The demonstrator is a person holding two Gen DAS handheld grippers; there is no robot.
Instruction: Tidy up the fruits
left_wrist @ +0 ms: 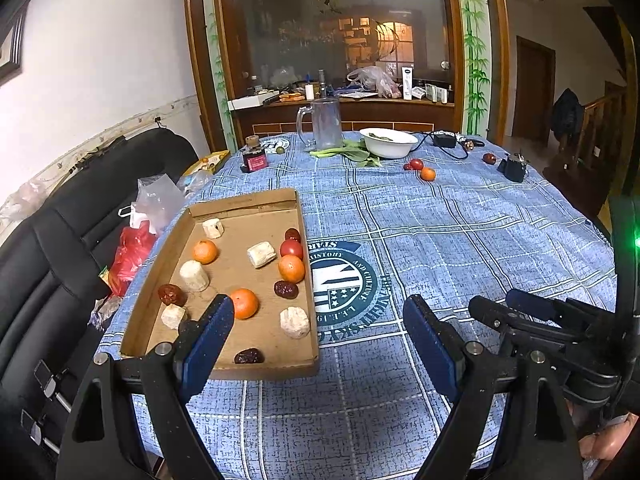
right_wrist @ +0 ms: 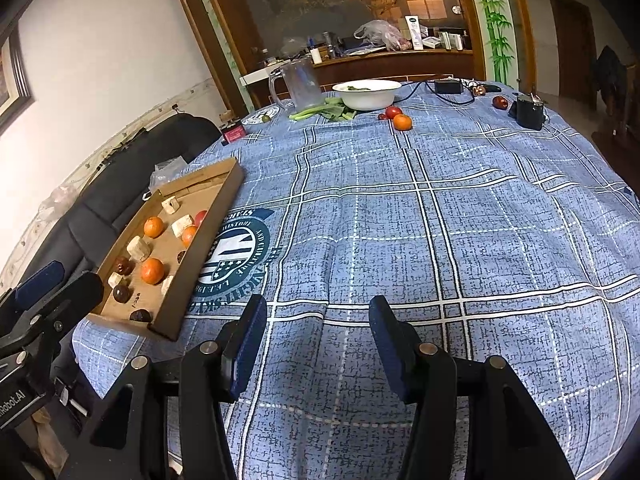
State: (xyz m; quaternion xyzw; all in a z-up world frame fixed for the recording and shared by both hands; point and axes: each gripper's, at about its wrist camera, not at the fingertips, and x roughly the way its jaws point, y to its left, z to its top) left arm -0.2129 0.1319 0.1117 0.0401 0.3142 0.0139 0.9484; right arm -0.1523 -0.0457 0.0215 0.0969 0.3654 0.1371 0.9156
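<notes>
A shallow cardboard tray (left_wrist: 248,204) lies at the table's left edge. It holds three oranges (left_wrist: 244,303), red tomatoes (left_wrist: 291,249), dark dates (left_wrist: 285,289) and several pale chunks (left_wrist: 295,322). Far across the blue checked cloth, a tomato (right_wrist: 394,111), an orange (right_wrist: 402,122) and a dark red fruit (right_wrist: 500,102) lie loose. My left gripper (left_wrist: 320,330) is open just right of the tray's near corner, with only cloth between its pads. To its right, my right gripper (right_wrist: 318,340) is open over bare cloth near the front edge, holding nothing.
At the far side stand a white bowl (right_wrist: 366,94) with greens, a glass mug (right_wrist: 302,84), leafy stalks (right_wrist: 320,111), a black adapter with cable (right_wrist: 448,87), a dark box (right_wrist: 529,112) and a jar (left_wrist: 254,158). A black seat (left_wrist: 48,248) with plastic bags borders the left edge.
</notes>
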